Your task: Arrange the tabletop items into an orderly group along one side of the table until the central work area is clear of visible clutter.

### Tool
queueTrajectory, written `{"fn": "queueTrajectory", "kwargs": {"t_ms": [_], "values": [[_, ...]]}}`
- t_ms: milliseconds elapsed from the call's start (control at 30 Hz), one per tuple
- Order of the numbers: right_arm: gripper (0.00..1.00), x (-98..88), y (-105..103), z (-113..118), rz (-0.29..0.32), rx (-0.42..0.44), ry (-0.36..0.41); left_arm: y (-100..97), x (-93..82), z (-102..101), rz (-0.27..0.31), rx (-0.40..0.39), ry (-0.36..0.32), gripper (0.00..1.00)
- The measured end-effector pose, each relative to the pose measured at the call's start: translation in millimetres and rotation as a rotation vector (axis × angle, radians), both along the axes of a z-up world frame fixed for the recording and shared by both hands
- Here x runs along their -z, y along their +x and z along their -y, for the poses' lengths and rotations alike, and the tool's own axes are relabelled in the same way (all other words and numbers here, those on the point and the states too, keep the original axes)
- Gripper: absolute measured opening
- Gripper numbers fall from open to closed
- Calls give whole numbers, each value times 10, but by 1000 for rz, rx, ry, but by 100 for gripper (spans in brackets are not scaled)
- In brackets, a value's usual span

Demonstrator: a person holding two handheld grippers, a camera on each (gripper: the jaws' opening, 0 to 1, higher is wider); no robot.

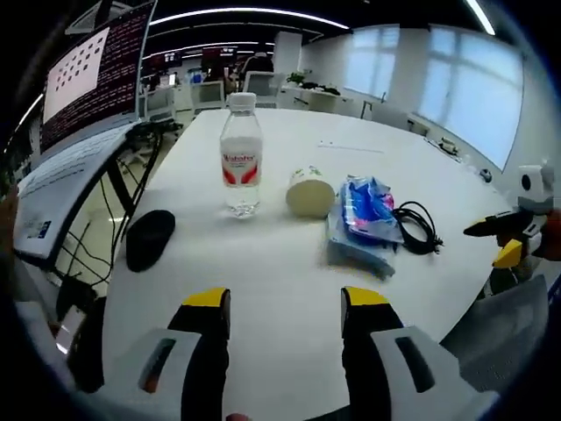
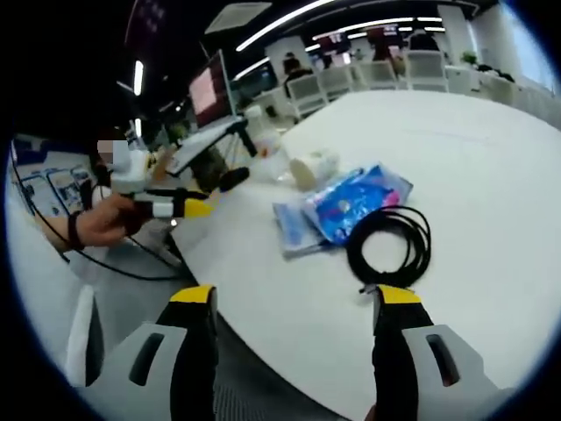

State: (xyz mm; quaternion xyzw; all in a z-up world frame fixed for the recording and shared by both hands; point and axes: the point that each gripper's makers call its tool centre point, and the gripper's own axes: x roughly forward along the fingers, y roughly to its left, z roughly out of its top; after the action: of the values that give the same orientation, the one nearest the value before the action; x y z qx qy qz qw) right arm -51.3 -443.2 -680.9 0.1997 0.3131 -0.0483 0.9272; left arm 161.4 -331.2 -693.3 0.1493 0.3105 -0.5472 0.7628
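Open office — ceiling strip lights; large windows; white chairs.

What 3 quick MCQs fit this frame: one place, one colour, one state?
1. What lies next to the cable?
A. blue packet
B. mouse
C. bottle

2. The bottle label colour?
A. green
B. red
C. yellow

3. The cup is:
A. upright
B. on its side
C. stacked on the bottle

Key: 1 A, the blue packet sits right beside the coil, while the mouse is across the table. 2 B, a red band wraps the clear bottle. 3 B, its side rests on the table.
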Motion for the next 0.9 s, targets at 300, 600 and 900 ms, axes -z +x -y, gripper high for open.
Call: {"fn": "queueTrajectory", "kwargs": {"t_ms": [300, 600, 900], "values": [[70, -19, 282, -35, 4, -44, -3, -67, 57, -110, 6, 29, 5, 51], [69, -9, 532, -41, -16, -90, -31, -133, 56, -93, 28, 69, 0, 51], [67, -9, 752, 12, -36, -119, -63, -211, 69, -98, 46, 102, -4, 51]]}}
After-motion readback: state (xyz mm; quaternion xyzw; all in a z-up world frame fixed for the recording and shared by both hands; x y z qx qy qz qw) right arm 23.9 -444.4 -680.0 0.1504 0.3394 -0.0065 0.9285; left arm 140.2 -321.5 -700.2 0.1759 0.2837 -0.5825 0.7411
